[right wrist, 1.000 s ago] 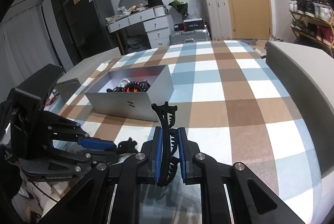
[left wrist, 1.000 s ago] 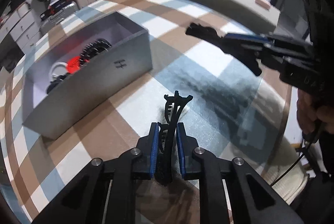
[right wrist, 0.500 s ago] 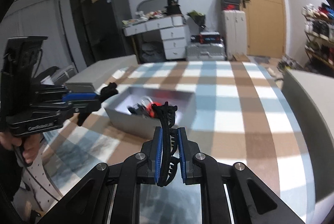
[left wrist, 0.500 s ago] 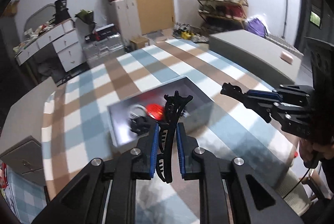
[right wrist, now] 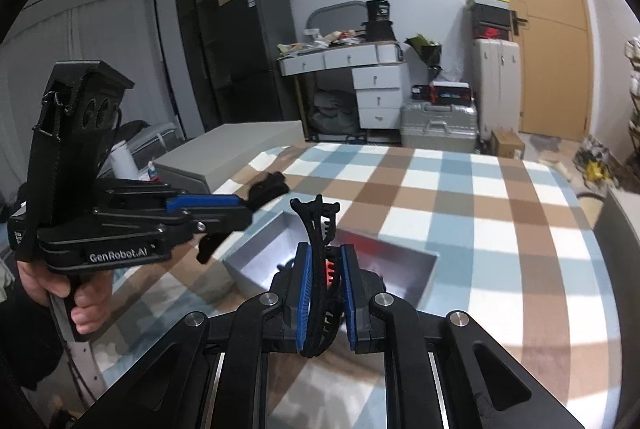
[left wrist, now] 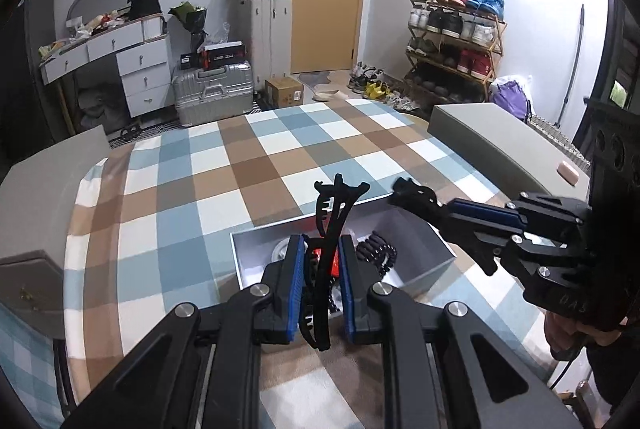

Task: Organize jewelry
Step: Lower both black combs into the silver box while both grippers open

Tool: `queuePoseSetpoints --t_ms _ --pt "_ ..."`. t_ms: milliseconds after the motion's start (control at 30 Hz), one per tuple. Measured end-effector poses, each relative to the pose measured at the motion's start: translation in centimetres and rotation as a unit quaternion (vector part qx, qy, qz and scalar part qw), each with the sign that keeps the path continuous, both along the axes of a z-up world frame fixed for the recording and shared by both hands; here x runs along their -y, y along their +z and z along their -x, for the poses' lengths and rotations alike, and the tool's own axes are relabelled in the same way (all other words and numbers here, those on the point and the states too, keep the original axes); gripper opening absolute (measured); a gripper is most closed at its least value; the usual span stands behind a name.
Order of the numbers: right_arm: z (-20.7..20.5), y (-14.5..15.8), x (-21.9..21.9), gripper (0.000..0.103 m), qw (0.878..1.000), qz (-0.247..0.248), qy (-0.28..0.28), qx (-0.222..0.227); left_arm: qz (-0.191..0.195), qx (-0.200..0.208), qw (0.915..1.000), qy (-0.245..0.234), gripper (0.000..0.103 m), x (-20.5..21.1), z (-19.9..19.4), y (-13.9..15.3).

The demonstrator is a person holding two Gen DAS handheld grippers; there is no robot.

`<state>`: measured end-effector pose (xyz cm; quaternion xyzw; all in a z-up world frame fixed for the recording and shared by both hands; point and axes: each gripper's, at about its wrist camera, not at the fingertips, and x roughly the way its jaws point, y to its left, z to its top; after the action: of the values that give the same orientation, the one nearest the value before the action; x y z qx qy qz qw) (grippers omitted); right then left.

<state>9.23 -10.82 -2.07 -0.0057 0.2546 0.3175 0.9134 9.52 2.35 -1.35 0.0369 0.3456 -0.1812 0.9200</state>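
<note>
1. Black plastic, a toothed hair clip (left wrist: 330, 249), sits clamped in my left jaws (left wrist: 320, 285), long axis running up and away along the fingers.
2. My right jaws (right wrist: 325, 293) are shut on a second black clip (right wrist: 316, 249), upright the same way.
3. The grey box (left wrist: 424, 245) on the checked worktop (left wrist: 240, 165) lies just below and ahead of both jaws, its open top holding a black coiled band (left wrist: 378, 249) and something red.
4. By my judgement the left clip hangs more squarely over the opening; the right is nearer the box's near wall (right wrist: 256, 269).
</note>
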Motion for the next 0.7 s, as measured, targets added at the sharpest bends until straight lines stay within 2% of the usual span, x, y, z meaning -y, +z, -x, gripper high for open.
queuePoseSetpoints --t_ms 200,433,533,700 --pt "-1.9 -0.5 -0.1 0.014 1.0 0.0 0.014 -0.003 -0.031 -0.003 0.9989 -0.035 0.012 0.2 -1.4 -0.6" --pt "-3.3 -1.5 -0.1 0.014 0.999 -0.001 0.028 -0.016 -0.037 -0.03 0.9959 -0.077 0.012 0.6 -2.9 -1.5" --pt "-3.8 -2.0 -0.1 0.014 0.999 -0.003 0.032 -0.026 -0.044 -0.035 0.9948 -0.084 0.012 0.8 -3.2 -1.9" --pt "-4.2 -2.5 -0.1 0.014 0.999 -0.005 0.033 -0.032 -0.032 -0.048 0.9948 -0.084 0.012 0.6 -3.7 -2.2"
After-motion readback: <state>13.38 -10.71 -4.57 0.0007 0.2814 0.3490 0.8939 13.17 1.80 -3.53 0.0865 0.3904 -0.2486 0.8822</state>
